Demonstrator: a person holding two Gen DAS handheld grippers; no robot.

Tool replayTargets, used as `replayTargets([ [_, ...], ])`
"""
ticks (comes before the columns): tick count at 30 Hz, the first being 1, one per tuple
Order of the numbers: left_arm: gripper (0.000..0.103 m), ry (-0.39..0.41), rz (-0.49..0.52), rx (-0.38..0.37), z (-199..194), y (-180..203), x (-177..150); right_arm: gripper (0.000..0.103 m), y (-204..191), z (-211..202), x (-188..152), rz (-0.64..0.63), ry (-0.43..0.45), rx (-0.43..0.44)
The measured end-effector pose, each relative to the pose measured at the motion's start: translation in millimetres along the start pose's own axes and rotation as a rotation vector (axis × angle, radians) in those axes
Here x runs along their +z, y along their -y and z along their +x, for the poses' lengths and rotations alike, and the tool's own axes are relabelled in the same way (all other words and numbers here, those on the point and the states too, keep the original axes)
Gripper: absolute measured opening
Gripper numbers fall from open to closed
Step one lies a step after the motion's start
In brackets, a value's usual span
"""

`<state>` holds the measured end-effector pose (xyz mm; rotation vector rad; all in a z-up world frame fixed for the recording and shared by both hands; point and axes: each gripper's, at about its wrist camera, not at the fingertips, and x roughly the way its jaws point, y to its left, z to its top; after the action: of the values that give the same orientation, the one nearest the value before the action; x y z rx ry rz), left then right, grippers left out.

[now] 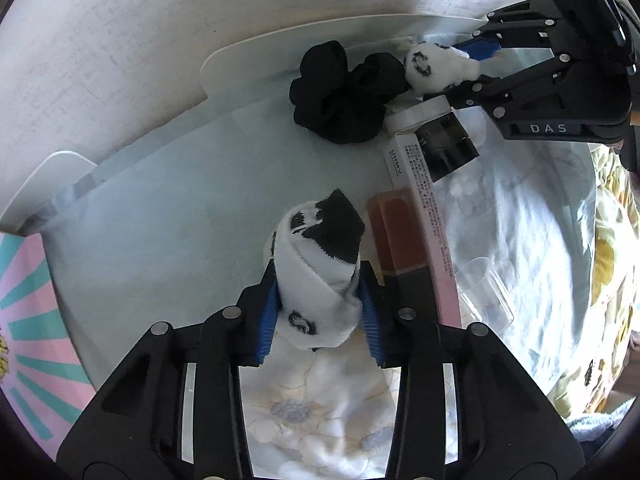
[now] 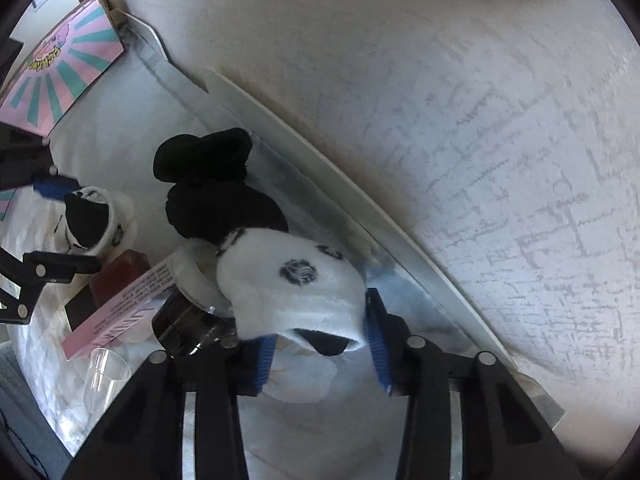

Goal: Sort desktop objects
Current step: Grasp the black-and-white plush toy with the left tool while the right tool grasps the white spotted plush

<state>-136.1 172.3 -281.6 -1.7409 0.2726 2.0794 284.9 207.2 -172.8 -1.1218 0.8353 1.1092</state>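
Observation:
My left gripper [image 1: 320,292] points down and is shut on a rolled white sock with a black toe [image 1: 316,264]; its blue pads [image 1: 268,320] squeeze both sides. In the right wrist view the same sock [image 2: 96,216] and left gripper [image 2: 76,224] sit at the far left. My right gripper [image 2: 320,328] is shut on a second rolled white sock with dark emblems [image 2: 288,284]. The left wrist view shows that sock [image 1: 432,66] and the right gripper [image 1: 470,68] at upper right. Rolled black socks [image 1: 344,92] [image 2: 216,184] lie between the two, touching the second white sock.
A pink carton [image 1: 424,216] [image 2: 120,312], a brown block [image 1: 400,236], a dark jar [image 1: 448,148] [image 2: 184,324], a white tape roll [image 1: 416,114] and a clear cup [image 1: 484,292] [image 2: 106,372] crowd the middle. A pink-and-teal box [image 1: 24,320] [image 2: 68,64] stands at one end. A white rim [image 1: 280,36] meets the wall.

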Motion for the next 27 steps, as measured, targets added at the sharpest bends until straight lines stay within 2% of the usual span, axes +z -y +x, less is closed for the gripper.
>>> replayTargets([
  [7,0.031,0.002,0.005,0.023,-7,3,-3,0.029,-2,-10,-7,-0.005,-0.003,0.011],
  [14,0.031,0.031,0.031,0.04,-40,5,-7,0.029,-3,-36,-9,0.023,-0.005,0.015],
  [19,0.031,0.067,0.043,0.058,-83,0,-10,0.029,-10,-74,-5,0.005,-0.025,-0.023],
  [21,0.031,0.08,0.045,0.058,-95,-10,3,0.029,-14,-92,-2,-0.01,-0.031,-0.045],
  [24,0.031,0.11,0.049,0.067,-117,-5,7,0.029,-17,-121,4,-0.017,-0.032,-0.059],
  [27,0.031,0.139,0.047,0.072,-135,-15,-7,0.029,-23,-148,8,-0.016,-0.028,-0.063],
])
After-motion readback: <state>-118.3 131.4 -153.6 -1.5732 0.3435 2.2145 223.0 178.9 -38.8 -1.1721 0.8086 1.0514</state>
